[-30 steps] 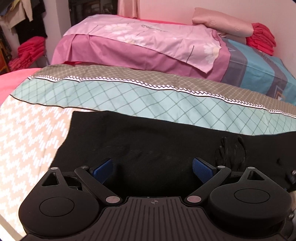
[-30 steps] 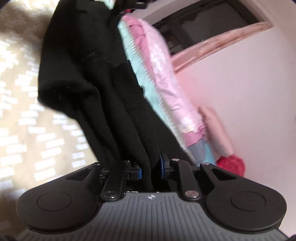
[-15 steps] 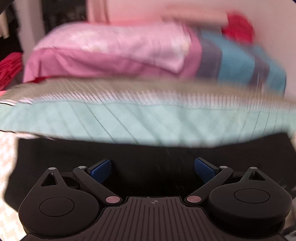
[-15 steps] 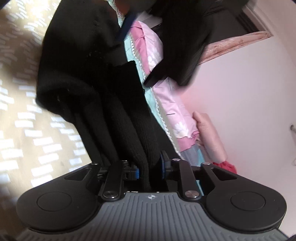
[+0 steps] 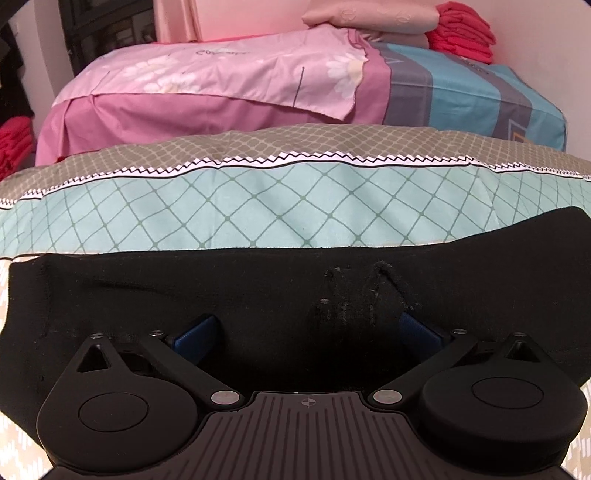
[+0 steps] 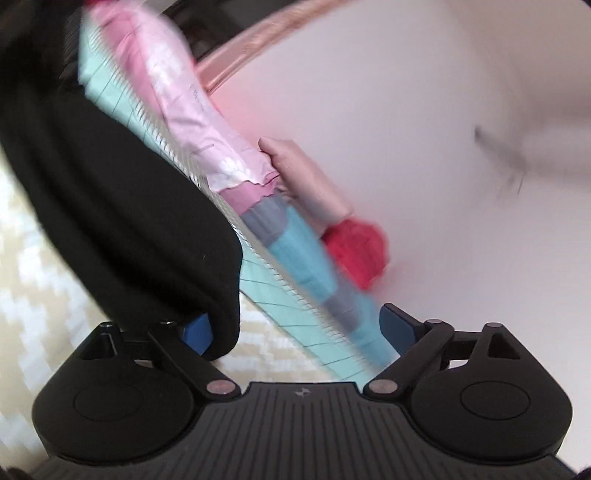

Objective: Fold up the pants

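Left wrist view: left gripper (image 5: 306, 334) points down over the black pants (image 5: 258, 291), jaws spread wide w/ nothing pinched; both blue pads (image 5: 194, 338) sit low against the cloth, one each side of a rumpled, linty ridge; pants lie flat across the patterned bedspread (image 5: 258, 206), far edge straight, left end squared off; a second bed w/ pink sheet (image 5: 221, 74), a pillow (image 5: 369, 16) and a red stack (image 5: 461, 31) sit well behind, no concern.

Right wrist view: blurred, camera tipped sideways; right gripper (image 6: 295, 328) has jaws that have just been opening, now wide; a black fold of the pants (image 6: 129, 221) hangs by the left-hand pad (image 6: 197, 328) and probably touches it, but it's not clamped and the gap btwn the pads shows only bedspread (image 6: 288, 302).

Judgement on the step: the fold looks just laid over and let go, so what's in hand is the settle-and-smooth. To do it well: draw the right claw straight back along its own line so the pad doesn't drag the loose edge w/ it; keep the left claw low as an anchor til the cloth is free; then check top layer edges match the bottom layer; press the ridge flat from centre outward; re-grip only at a clean double edge, not a single layer, before the next fold.
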The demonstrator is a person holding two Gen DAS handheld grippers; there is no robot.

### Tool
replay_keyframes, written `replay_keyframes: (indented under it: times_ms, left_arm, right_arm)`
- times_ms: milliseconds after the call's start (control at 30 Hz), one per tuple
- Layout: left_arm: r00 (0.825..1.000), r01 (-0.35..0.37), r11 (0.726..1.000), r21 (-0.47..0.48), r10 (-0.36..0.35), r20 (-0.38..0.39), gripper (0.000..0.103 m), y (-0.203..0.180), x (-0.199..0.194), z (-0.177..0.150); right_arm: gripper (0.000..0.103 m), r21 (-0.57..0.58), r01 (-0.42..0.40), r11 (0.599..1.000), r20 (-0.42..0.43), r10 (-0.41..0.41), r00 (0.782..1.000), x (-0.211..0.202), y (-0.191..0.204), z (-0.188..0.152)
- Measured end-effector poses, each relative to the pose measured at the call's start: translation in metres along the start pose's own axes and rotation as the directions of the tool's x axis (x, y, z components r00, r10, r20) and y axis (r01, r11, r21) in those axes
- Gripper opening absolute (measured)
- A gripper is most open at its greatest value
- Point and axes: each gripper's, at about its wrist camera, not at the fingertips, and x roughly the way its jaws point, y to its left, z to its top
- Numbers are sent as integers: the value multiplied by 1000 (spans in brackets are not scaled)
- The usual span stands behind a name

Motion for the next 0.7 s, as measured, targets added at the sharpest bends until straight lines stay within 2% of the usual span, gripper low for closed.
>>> replay_keyframes:
  times_ms: [67,133,200,267,333,367,400,467,500,533,567,600,633,667,700]
  left_arm:
    - [1000,-4,1000,-3,4,4,103,-1,0,-1]
    - [1000,-10,1000,-2,10,6,103,-2,0,-1]
    - [1000,-11,1000,1,11,8,103,-2,0,-2]
    - [1000,-8,1000,3,8,13,103,-2,-1,-3]
    - [1000,20,999,25,-21,13,103,-5,-1,-3]
    - [1000,15,999,46,-16,19,103,-9,-1,-4]
    - [1000,0,998,62,-2,26,103,-12,-1,-5]
    - [1000,-2,998,56,1,25,103,-12,0,-5]
    - [1000,2,999,48,-3,21,103,-11,1,-5]
    - [1000,5,999,49,-6,20,103,-11,1,-4]
    - [1000,5,999,52,-6,20,103,-11,1,-4]
    - [1000,5,999,54,-6,19,103,-11,1,-4]
    - [1000,4,999,54,-5,16,103,-11,1,-3]
    - [1000,3,999,53,-4,15,103,-11,1,-3]
    - [1000,3,999,53,-4,15,103,-11,2,-2]
  right_arm:
    - [93,-82,14,997,53,-10,999,-3,19,16]
    - [93,-170,-2,985,133,25,991,1,35,29]
    - [95,-190,-16,982,162,48,986,15,35,37]
    - [97,-118,2,993,102,10,995,37,13,33]
    - [100,82,-54,995,18,52,998,49,-24,22]
    - [100,139,-68,988,-28,72,997,49,-29,19]
    - [96,121,-80,989,-53,86,995,47,-21,21]
    - [84,-24,-75,997,12,75,997,33,2,27]
    - [88,-57,-73,996,52,76,996,30,7,27]
    - [93,-50,-54,997,69,57,996,32,6,25]
    - [102,-14,-40,999,34,41,999,42,0,23]
    - [102,72,-66,995,-31,68,997,55,-13,20]
    - [102,168,-130,977,-74,144,987,62,-27,13]
    - [99,218,-162,963,-90,185,979,54,-36,4]
    - [95,197,-191,962,-67,207,976,48,-37,7]
